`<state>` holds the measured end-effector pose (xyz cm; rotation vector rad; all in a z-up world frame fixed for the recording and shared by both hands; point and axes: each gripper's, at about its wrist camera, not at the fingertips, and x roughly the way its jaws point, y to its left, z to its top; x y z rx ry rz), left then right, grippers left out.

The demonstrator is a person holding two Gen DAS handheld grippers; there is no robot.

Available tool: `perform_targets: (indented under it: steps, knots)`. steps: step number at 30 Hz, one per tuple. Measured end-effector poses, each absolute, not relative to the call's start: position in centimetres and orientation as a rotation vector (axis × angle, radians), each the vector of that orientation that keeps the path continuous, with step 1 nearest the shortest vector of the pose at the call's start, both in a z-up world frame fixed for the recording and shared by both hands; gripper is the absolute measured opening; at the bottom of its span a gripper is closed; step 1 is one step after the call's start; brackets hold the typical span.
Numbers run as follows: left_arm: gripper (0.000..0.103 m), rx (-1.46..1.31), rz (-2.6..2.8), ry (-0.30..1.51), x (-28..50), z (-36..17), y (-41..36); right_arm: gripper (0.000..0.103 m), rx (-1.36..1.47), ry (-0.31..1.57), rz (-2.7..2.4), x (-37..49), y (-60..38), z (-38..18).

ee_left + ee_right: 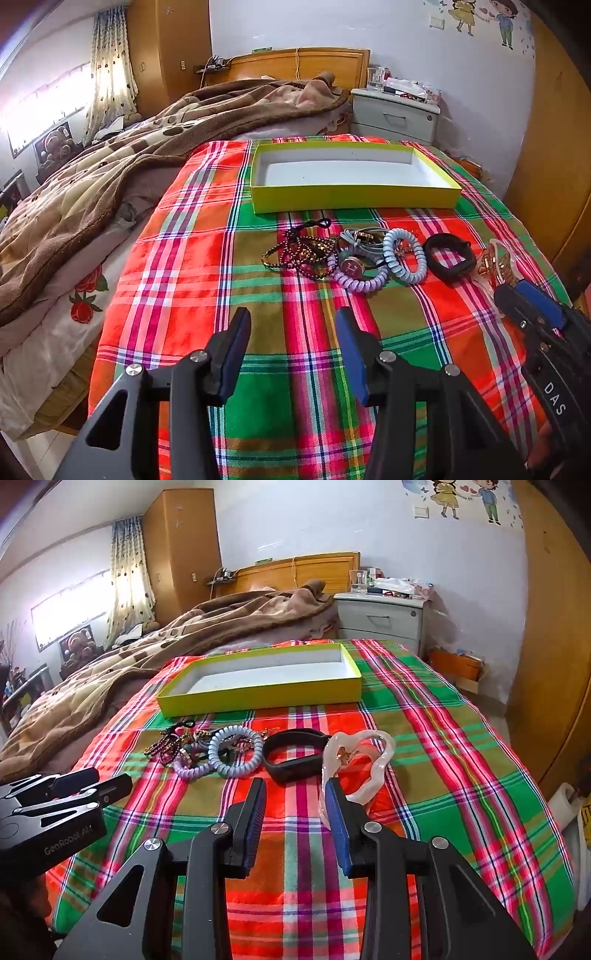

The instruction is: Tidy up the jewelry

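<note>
Right wrist view is showing the right gripper [297,786] hanging with jaws apart and nothing between them, its right finger just beside the near end of the clear claw clip [356,764]; the left gripper [291,317] is likewise standing wide and empty, well short of the pile; all the jewelry is lying on the plaid cloth [258,369] in a row just in front of the yellow box [354,197], which is holding nothing yet

Risks, as I am judging them: the beads [295,254] are lying tangled against the watch [351,267] and the purple coil [360,282], so a pull on one is likely dragging its neighbours along or scattering them; the blue coil [234,755] is springy and may be slipping from flat pads; the clip is glossy and curved, so a closing finger may be nudging it away rather than catching it; the cloth is soft and may be bunching under a low approach; the black band [293,755] is sitting close to the clip and could be knocked

Left wrist view is showing the watch face and the bead tangle plainly; the right wrist view is hiding most of the watch behind the coils, yet it alone is giving the clip's whole outline
</note>
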<state>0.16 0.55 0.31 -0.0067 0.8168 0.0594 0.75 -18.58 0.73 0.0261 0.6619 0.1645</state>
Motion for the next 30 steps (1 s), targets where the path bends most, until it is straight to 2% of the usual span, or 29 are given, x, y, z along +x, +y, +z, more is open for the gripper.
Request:
perform_targets:
  steps: [30]
  knots:
    - [0.049,-0.012,0.060,0.821,0.20,0.54,0.67,0.034,0.021,0.674,0.168,1.15,-18.27,0.64]
